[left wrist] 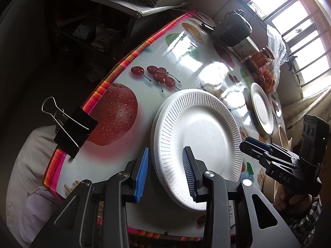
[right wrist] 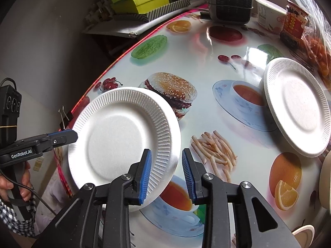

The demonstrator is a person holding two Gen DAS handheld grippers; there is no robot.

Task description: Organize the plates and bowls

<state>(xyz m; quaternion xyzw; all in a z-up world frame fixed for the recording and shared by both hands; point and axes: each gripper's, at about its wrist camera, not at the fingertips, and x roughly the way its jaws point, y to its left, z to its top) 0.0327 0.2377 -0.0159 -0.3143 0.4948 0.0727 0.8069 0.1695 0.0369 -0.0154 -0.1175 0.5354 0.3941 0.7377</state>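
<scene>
Near plate (left wrist: 198,144): white ribbed paper plate, face up, lying near the corner of the surface (right wrist: 206,107); in the right wrist view it is covering part of a printed burger and teacup.
Far plate (right wrist: 298,105): same kind, face up, sitting well apart to the right, its near side overlapping a printed teacup.
Left hand-held gripper (left wrist: 165,171): jaws standing narrowly apart, straddling the near plate's left rim, one blue pad inside the rim and one outside; neither pad is pressing it.
Right hand-held gripper (right wrist: 166,171): jaws narrowly apart around the near plate's right rim, not clamping.
Writing: "GenRobot.AI" is showing on the left tool in the right wrist view; "DAS" on the right tool in the left wrist view.
Jar (right wrist: 293,22): red label, characters unreadable, standing at the far edge.
Binder clip (left wrist: 72,128): pinching the striped cloth edge.
</scene>
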